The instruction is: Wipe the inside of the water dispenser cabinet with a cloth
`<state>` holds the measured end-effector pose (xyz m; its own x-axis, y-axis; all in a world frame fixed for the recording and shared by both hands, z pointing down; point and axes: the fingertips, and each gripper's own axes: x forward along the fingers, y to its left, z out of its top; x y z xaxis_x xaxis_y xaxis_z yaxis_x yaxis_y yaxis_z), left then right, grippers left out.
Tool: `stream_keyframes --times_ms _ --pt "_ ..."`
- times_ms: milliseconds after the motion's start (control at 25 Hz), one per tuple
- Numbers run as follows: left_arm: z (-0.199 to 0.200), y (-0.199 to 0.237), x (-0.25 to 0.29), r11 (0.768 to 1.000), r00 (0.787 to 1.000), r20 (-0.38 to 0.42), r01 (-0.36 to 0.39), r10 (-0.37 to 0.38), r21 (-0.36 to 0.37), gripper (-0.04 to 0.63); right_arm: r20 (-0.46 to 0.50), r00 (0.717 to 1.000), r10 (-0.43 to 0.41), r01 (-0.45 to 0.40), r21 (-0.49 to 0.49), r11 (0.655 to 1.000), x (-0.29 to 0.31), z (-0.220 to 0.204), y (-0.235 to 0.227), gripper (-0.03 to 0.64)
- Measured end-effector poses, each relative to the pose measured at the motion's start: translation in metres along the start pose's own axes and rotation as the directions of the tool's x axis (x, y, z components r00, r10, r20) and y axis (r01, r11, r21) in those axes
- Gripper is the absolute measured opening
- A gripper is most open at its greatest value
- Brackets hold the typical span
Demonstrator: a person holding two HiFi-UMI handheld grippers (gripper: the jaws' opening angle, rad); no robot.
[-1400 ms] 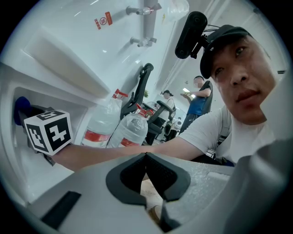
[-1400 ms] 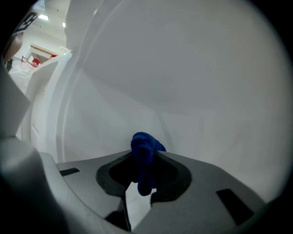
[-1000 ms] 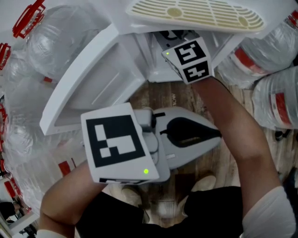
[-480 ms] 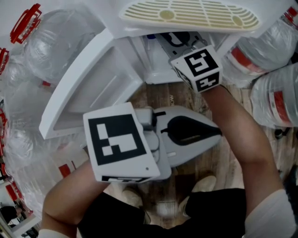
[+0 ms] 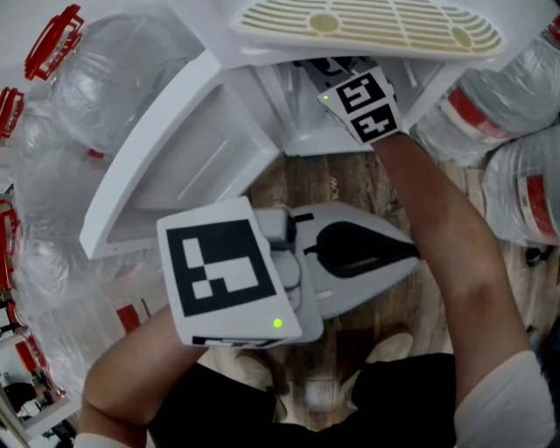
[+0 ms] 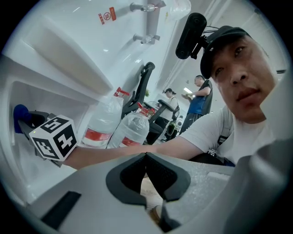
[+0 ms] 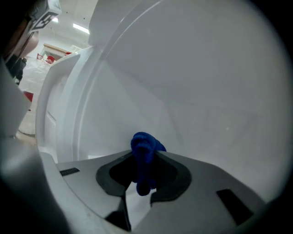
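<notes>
The white water dispenser's cabinet (image 5: pixel 302 131) stands with its door (image 5: pixel 166 166) swung open to the left. My right gripper (image 7: pixel 145 154) is inside it, shut on a bunched blue cloth (image 7: pixel 144 148) close to the white inner wall (image 7: pixel 192 91). In the head view only its marker cube (image 5: pixel 363 105) shows at the cabinet mouth; its jaws are hidden. The left gripper view shows that cube (image 6: pixel 55 137) and a bit of the blue cloth (image 6: pixel 20 112). My left gripper (image 5: pixel 409 254) hangs outside over the floor, shut with nothing in it.
Large water bottles crowd the left (image 5: pixel 96 79) and the right (image 5: pixel 516 184) of the dispenser. A beige drip grille (image 5: pixel 367 26) overhangs the cabinet. Wooden floor (image 5: pixel 350 188) lies in front. People and an office chair (image 6: pixel 142 87) are in the background.
My right gripper pulled back a little toward me, then pushed deeper into the cabinet again with the cloth. The left gripper has stayed where it was.
</notes>
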<state>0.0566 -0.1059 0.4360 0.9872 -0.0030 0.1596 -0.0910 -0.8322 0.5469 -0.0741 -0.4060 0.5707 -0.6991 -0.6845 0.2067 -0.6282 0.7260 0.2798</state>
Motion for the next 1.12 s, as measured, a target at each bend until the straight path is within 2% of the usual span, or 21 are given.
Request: stream_keyframes --times_ms 720,880,1120 --pt "0.003 -0.003 0.009 0.999 0.999 0.011 0.050 -0.050 0.004 0.003 0.070 0.982 0.176 -0.177 0.005 0.984 -0.060 0.021 0.066 0.081" --pt "0.002 -0.002 0.013 0.998 0.998 0.008 0.057 -0.057 0.004 0.003 0.070 0.990 0.125 -0.126 0.004 0.992 -0.068 0.012 0.049 0.081" --pt "0.001 -0.001 0.013 0.999 0.999 0.002 0.048 -0.048 0.004 0.003 -0.012 1.000 0.026 -0.026 0.002 1.000 -0.044 -0.023 0.015 0.081"
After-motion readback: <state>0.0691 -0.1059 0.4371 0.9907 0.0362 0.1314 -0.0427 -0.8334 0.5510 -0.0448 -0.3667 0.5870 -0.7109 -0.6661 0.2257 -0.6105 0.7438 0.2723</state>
